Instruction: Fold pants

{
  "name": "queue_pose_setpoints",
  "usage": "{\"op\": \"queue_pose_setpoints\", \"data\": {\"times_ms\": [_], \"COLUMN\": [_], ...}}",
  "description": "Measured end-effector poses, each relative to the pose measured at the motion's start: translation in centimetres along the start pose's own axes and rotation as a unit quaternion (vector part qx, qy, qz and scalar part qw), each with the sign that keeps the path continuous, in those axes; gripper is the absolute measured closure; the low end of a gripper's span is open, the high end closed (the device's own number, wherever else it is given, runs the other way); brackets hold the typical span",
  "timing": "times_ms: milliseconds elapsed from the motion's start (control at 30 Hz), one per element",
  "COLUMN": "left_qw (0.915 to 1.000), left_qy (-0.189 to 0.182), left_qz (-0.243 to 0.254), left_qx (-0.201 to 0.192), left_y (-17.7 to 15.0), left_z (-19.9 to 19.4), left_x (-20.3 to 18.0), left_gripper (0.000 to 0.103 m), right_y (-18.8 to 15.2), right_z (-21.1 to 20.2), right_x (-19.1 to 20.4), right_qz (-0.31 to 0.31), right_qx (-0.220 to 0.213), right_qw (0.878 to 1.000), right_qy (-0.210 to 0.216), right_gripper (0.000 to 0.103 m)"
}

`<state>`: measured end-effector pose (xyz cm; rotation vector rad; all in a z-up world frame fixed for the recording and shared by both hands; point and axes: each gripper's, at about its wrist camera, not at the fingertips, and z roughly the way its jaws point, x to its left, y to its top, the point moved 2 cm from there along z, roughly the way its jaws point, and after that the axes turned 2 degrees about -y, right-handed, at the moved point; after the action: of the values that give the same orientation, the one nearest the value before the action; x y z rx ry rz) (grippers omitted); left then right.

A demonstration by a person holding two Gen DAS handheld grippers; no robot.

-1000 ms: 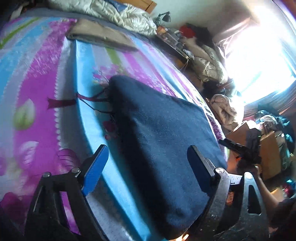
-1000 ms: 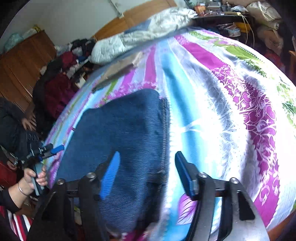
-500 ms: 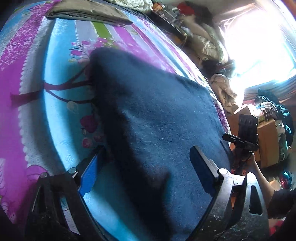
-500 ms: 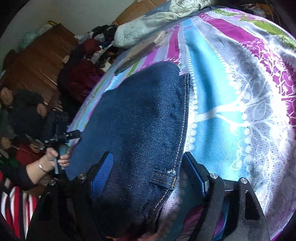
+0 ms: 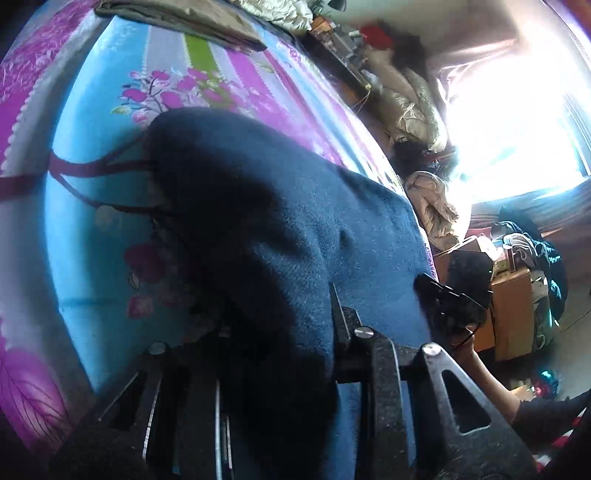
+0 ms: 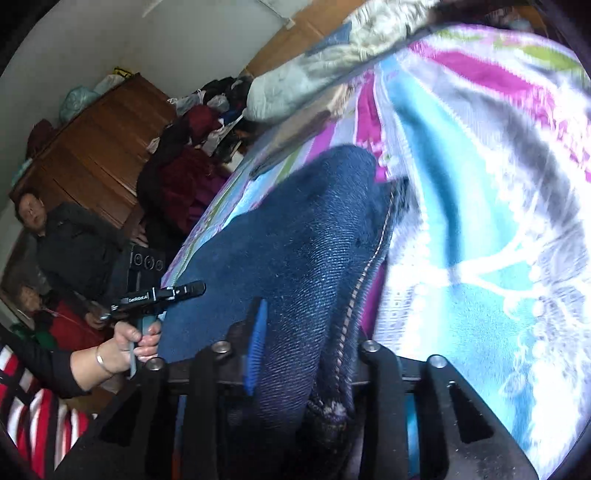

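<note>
Dark blue denim pants (image 5: 303,229) lie folded on a floral bedspread (image 5: 92,192). My left gripper (image 5: 280,343) is shut on the near edge of the pants, and the cloth bunches up over its fingers. In the right wrist view the pants (image 6: 295,251) show an orange-stitched seam along their right side. My right gripper (image 6: 306,350) is shut on the near corner by that seam; one blue pad (image 6: 258,343) shows on the left. The other gripper (image 6: 159,295) appears in a hand at the left.
A folded khaki garment (image 5: 177,18) and a rumpled quilt (image 6: 332,62) lie at the far end of the bed. A wooden dresser (image 6: 92,147) and clothes piles stand on one side, where a person sits. Boxes (image 5: 509,306) and a bright window stand on the other.
Both grippers have dropped onto the near edge of the pants and gone from open to shut on the cloth. The denim now bunches up between each pair of fingers.
</note>
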<state>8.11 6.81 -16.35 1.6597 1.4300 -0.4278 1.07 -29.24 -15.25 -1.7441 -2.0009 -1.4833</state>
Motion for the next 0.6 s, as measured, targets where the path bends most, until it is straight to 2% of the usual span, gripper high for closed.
{"op": "queue_pose_setpoints", "data": {"times_ms": [133, 233, 333, 400, 467, 533, 600], "left_qw": [0.9991, 0.9974, 0.9959, 0.9954, 0.9953, 0.9931, 0.9893], "left_qy": [-0.037, -0.057, -0.055, -0.037, -0.004, 0.047, 0.071], "left_qz": [-0.006, -0.009, -0.023, -0.028, -0.035, -0.035, -0.062], "left_qx": [-0.022, -0.042, -0.068, -0.083, -0.090, -0.102, -0.111], "left_y": [0.1, 0.3, 0.7, 1.0, 1.3, 1.2, 0.7], "left_z": [-1.5, -4.0, -8.6, -12.2, -16.1, -19.9, -22.8], "left_x": [-1.0, -1.6, -0.4, 1.0, 3.0, 5.4, 8.5], "left_gripper": [0.078, 0.079, 0.079, 0.078, 0.078, 0.078, 0.077], "right_y": [1.1, 2.5, 3.5, 4.0, 4.1, 3.9, 3.2], "right_z": [-1.2, -1.0, 2.1, 5.4, 10.0, 15.2, 19.8], "right_x": [5.6, 10.3, 15.4, 17.7, 19.5, 20.6, 21.3], "right_qz": [-0.046, -0.066, -0.095, -0.091, -0.082, -0.049, -0.049], "right_qx": [-0.027, -0.029, -0.007, 0.009, 0.024, 0.040, 0.054], "right_qw": [0.998, 0.997, 0.995, 0.995, 0.994, 0.994, 0.993], "right_qy": [-0.026, -0.011, 0.014, 0.041, 0.064, 0.090, 0.090], "right_gripper": [0.074, 0.074, 0.074, 0.074, 0.074, 0.075, 0.076]}}
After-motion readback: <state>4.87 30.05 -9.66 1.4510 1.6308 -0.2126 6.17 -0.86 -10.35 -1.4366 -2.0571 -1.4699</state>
